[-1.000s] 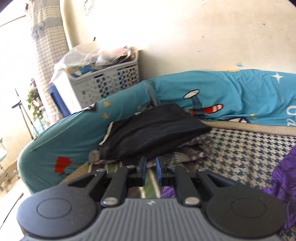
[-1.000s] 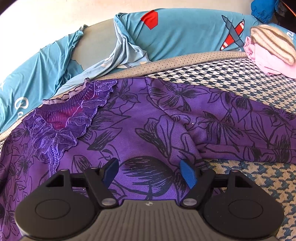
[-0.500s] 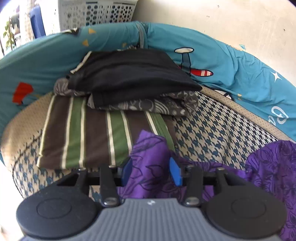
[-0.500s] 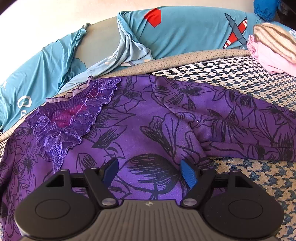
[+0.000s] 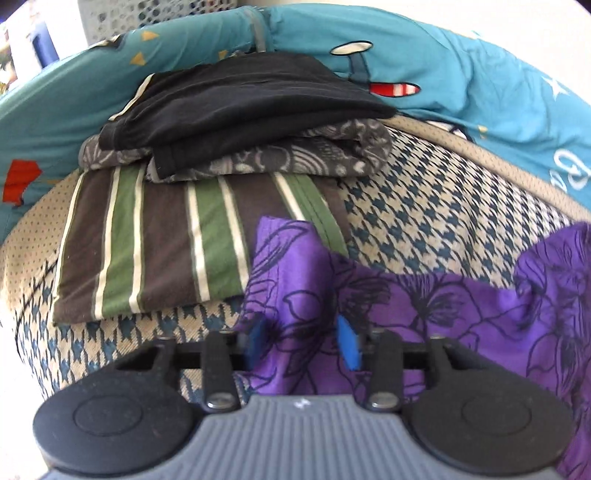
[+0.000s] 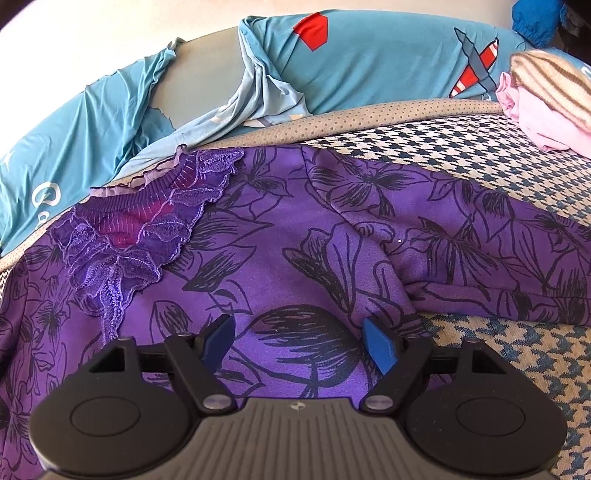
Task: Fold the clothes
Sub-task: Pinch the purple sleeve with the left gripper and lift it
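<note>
While both claws hang over the bed, here's the call, line by line:

Left gripper (image 5: 302, 343): blue fingers spread, a raised fold of the purple top (image 5: 424, 306) sitting between them; the fingertips are blurred, so whether the pads touch cloth I cannot tell.

Right gripper (image 6: 300, 345): spread wide, low over the body of the top, nothing pinched between the pads.

Purple top (image 6: 280, 236): laid out flat on the houndstooth cover (image 6: 480, 155), black flower print facing up, lace collar (image 6: 140, 236) toward the far left, one sleeve (image 6: 498, 258) running off to the right with its lower edge doubled under.

Sleeve end, left view: bunched and lifted, its tip lying over the near right corner of the striped garment (image 5: 147, 251).

Folded stack: striped garment, brown and green, at the bottom; a grey patterned piece (image 5: 295, 155) on it; a black piece (image 5: 240, 96) on top. All of it sits beyond the left gripper, against the teal sheet (image 5: 480, 74).

Teal sheet: bunched along the wall behind the bed, red shapes and plane prints showing.

Far right, right view: a pink garment (image 6: 543, 122) with a striped knit (image 6: 550, 77) resting on it, well apart from the top.

Basket (image 5: 159, 14): white, lattice sides, behind the sheet at upper left.
</note>
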The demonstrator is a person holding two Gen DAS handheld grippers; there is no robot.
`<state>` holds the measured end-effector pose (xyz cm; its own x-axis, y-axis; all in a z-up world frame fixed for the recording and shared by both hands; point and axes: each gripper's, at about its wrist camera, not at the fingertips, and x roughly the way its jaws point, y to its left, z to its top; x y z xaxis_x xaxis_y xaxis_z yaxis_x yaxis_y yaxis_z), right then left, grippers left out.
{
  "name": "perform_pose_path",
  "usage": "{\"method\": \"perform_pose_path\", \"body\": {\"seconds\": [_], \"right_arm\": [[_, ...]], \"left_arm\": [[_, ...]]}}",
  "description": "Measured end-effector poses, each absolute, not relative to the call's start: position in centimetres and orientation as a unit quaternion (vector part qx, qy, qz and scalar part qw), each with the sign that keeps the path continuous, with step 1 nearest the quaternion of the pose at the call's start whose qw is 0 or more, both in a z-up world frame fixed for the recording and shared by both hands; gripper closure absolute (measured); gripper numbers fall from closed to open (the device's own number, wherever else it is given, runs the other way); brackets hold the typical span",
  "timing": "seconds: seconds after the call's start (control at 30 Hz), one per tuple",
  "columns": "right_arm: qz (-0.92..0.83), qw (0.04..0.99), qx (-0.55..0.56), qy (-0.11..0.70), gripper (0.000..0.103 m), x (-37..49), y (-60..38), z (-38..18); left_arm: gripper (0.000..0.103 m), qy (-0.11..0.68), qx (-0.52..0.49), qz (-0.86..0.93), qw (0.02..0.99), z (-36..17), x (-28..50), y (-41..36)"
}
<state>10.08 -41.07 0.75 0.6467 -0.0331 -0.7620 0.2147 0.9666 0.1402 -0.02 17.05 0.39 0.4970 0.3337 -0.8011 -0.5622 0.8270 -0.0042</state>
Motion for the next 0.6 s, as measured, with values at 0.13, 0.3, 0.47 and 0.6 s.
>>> {"method": "perform_pose_path", "body": {"seconds": [0.13,0.3,0.47,0.6], "right_arm": [[-0.070,0.901,0.107,0.415,0.026,10.1,-41.0,0.7],[-0.070,0.901,0.108,0.415,0.025,10.2,-40.9,0.7],[-0.070,0.901,0.111,0.414,0.025,10.2,-41.0,0.8],[-0.072,0.901,0.108,0.415,0.025,10.3,-40.9,0.7]], "left_arm": [[0.095,0.422,-0.113,0.254,0.863,0.4,-0.2,16.2],[0.098,0.367,-0.061,0.282,0.884,2.0,-0.8,14.8],[0.098,0.284,0.012,0.341,0.896,4.6,-1.6,13.3],[0.098,0.241,0.034,0.363,0.900,5.9,-2.5,12.5]]}}
